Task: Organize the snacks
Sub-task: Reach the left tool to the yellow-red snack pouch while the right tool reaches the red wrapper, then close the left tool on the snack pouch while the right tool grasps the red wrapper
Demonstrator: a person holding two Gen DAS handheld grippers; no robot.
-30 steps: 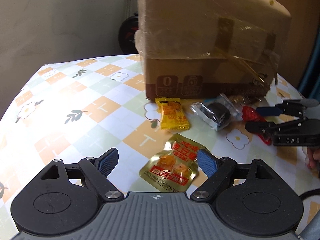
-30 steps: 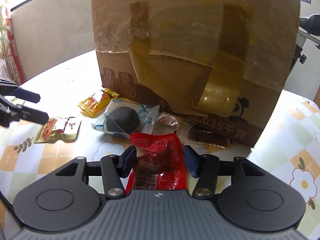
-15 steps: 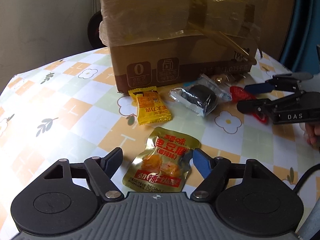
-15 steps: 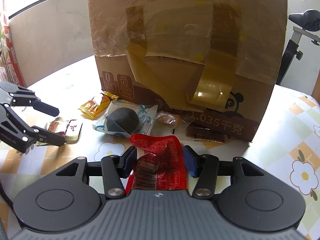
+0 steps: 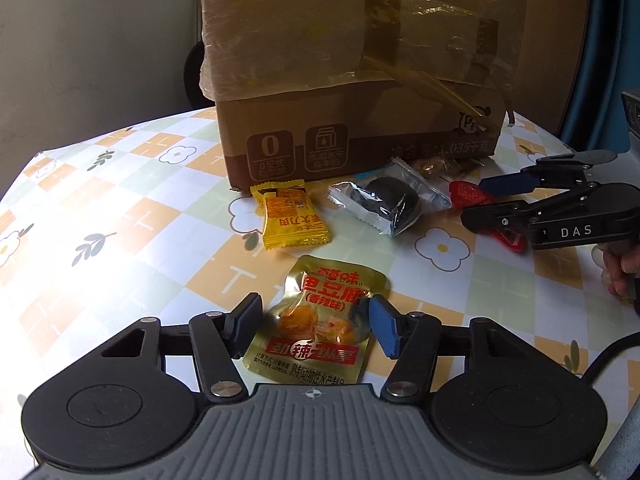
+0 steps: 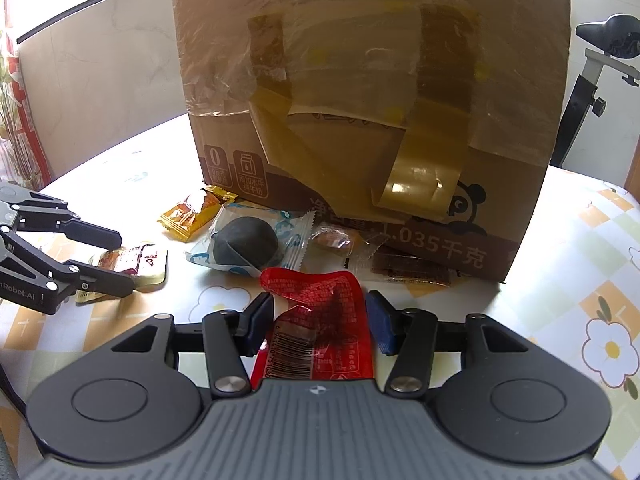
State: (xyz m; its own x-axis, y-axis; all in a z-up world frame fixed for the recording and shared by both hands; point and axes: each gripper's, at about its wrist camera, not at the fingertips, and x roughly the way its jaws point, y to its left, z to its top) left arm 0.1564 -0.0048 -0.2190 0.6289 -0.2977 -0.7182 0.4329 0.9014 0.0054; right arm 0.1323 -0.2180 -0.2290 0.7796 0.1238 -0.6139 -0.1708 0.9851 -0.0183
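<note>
A gold snack packet (image 5: 328,292) with red lettering lies flat on the flowered tablecloth (image 5: 120,220). My left gripper (image 5: 314,320) straddles it and its jaws are closing. The right pad is at the packet's edge and a small gap shows at the left pad. In the right wrist view the left gripper (image 6: 122,262) flanks this gold packet (image 6: 140,260). My right gripper (image 6: 320,316) is shut on a crumpled red snack packet (image 6: 320,300). The left wrist view shows the right gripper (image 5: 476,200) on the red packet (image 5: 468,194).
A tall taped cardboard box (image 5: 360,80) stands behind the snacks. Before it lie a yellow packet (image 5: 292,216), a black ball in a clear wrapper (image 5: 392,204), a small wrapped candy (image 6: 332,238) and brown bars (image 6: 408,268). A hand (image 5: 620,276) holds the right gripper.
The left gripper's jaws have narrowed around the gold packet, and its view has rolled and shifted a little. The right gripper stays on the red packet.
</note>
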